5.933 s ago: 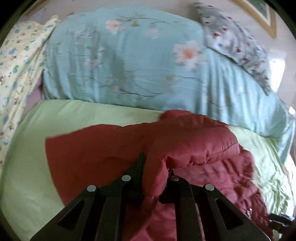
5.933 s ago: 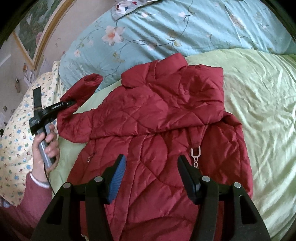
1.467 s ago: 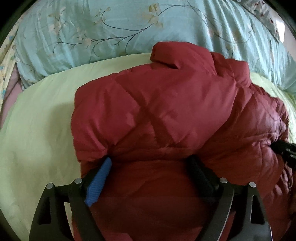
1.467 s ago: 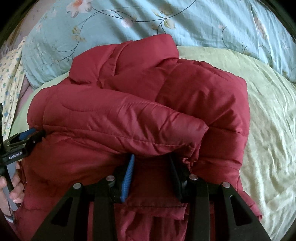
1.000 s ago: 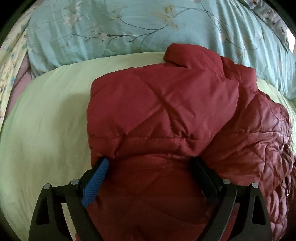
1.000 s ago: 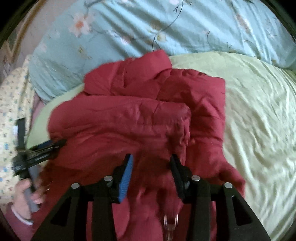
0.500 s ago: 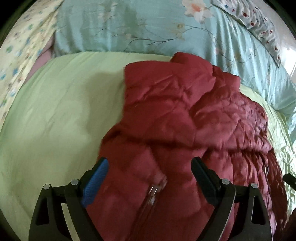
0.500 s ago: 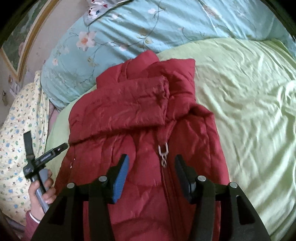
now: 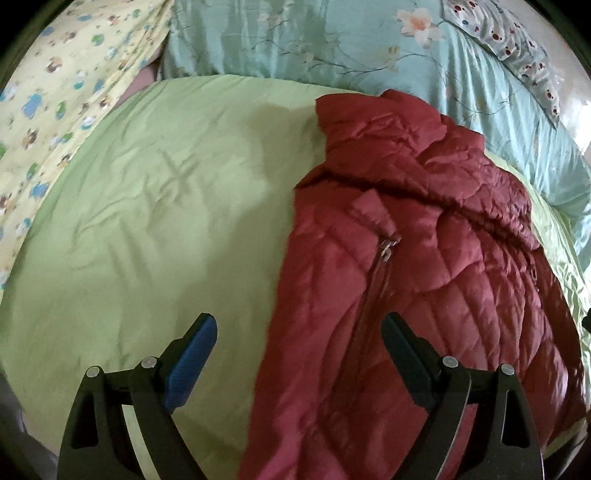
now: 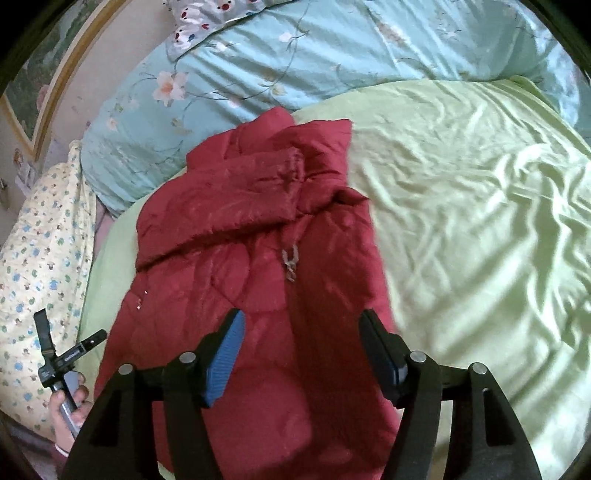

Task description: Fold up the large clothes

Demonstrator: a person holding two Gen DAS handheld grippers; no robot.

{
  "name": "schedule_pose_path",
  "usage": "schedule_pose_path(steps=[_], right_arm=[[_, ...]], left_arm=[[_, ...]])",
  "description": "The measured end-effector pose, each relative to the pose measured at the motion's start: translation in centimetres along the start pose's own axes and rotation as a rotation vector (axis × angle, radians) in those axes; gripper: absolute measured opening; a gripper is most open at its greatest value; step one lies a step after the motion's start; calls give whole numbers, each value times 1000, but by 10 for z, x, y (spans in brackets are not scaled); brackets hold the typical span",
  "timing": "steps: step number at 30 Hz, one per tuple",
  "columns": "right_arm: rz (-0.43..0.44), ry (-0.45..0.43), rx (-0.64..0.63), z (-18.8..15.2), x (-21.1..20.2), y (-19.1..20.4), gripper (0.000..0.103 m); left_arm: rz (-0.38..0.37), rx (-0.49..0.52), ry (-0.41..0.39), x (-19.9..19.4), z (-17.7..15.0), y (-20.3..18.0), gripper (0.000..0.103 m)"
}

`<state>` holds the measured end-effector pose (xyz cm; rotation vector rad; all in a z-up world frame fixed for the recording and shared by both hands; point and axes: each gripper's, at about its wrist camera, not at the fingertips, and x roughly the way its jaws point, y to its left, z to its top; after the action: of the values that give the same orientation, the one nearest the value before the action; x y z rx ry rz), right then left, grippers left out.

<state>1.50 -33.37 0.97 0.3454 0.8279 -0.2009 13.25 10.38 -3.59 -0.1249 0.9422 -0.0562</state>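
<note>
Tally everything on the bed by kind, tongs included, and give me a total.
Red quilted jacket: 1
Green sheet: 1
Blue floral quilt: 1
Yellow printed bedding: 1
Grey floral pillow: 1
Tongs, left tongs and right tongs: 2
Total: 7
</note>
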Motion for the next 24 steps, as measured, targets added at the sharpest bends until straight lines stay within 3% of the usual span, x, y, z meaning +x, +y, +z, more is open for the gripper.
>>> schedule_pose_path(steps=[7, 20, 24], right_arm=[[-62, 47, 29, -22, -16, -25, 67], [-36, 196, -27, -65, -1, -21, 68], [0, 214, -29, -75, -6, -20, 50]], left_arm=[[-70, -12, 65, 3, -17, 5, 92], [-141, 18, 141, 11, -46, 5, 92], [-150, 26, 155, 9, -59, 6, 92]])
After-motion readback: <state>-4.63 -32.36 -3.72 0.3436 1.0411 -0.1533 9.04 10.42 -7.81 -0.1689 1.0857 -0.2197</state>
